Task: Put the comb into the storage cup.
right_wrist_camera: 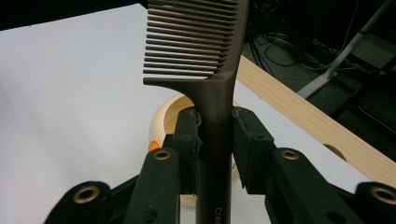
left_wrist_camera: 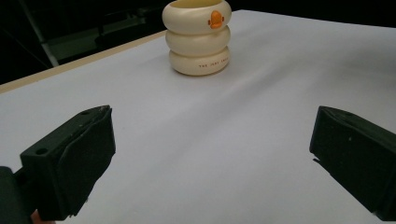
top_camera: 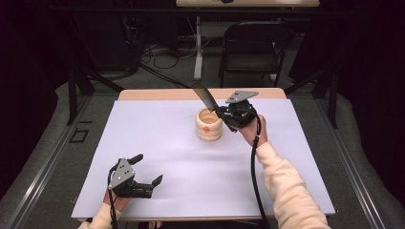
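Observation:
A cream ringed cup with an orange mark stands at the middle of the white table sheet. My right gripper is just right of the cup, shut on the handle of a dark brown comb that rises up and to the left over the cup's rim. In the right gripper view the comb stands upright between the pads, teeth to the left, with the cup behind it. My left gripper rests near the front left, open and holding nothing, and in its own view the cup stands far ahead.
The wooden table edge runs along the back of the sheet. Behind the table are a black folding chair, a white table leg and cables on the floor.

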Action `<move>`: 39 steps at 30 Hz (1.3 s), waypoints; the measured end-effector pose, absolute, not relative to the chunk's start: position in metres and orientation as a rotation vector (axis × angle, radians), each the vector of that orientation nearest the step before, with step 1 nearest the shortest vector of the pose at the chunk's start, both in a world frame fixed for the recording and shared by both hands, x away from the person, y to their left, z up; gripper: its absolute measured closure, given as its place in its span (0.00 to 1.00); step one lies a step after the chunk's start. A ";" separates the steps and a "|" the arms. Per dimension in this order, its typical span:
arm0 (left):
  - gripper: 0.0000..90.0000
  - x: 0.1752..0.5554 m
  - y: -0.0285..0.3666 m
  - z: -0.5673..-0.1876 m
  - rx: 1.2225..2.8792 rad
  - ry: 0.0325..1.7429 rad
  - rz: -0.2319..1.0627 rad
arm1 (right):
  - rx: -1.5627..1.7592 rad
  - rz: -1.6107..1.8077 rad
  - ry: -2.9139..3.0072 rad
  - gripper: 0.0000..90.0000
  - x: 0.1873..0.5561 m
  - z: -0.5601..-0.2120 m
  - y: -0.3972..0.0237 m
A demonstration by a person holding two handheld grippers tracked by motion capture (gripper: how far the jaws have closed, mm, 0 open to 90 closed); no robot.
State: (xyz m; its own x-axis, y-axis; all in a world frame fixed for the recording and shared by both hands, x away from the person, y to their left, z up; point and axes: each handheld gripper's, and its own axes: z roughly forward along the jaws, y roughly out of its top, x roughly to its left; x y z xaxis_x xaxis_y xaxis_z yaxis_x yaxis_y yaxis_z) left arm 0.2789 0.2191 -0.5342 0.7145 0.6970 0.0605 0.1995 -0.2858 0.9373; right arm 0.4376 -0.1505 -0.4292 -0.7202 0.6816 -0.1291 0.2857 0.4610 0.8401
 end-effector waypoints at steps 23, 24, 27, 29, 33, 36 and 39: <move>0.00 0.279 0.219 -0.534 1.834 0.701 0.571 | 0.808 1.188 2.254 0.80 0.447 -0.424 -0.142; 0.00 0.279 0.219 -0.534 1.834 0.701 0.571 | 0.810 1.188 2.256 0.80 0.448 -0.424 -0.142; 0.00 0.279 0.219 -0.534 1.834 0.700 0.571 | 0.812 1.187 2.255 0.80 0.449 -0.424 -0.142; 0.00 0.279 0.219 -0.534 1.834 0.700 0.571 | 0.820 1.186 2.251 0.80 0.450 -0.424 -0.142; 0.00 0.279 0.219 -0.534 1.834 0.700 0.570 | 0.821 1.191 2.252 0.80 0.452 -0.422 -0.141; 0.00 0.279 0.219 -0.534 1.834 0.700 0.570 | 0.820 1.188 2.252 0.80 0.453 -0.421 -0.139; 0.00 0.279 0.219 -0.534 1.835 0.700 0.570 | 0.819 1.189 2.251 0.80 0.455 -0.419 -0.138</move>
State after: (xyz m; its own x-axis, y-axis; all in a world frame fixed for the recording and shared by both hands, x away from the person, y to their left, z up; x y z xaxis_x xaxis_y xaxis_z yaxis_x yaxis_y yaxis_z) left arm 0.2789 0.2190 -0.5342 0.7160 0.6955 0.0598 0.1993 -0.2858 0.9373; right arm 0.4551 -0.1382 -0.4190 -0.7149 0.6886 -0.1217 0.2877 0.4482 0.8464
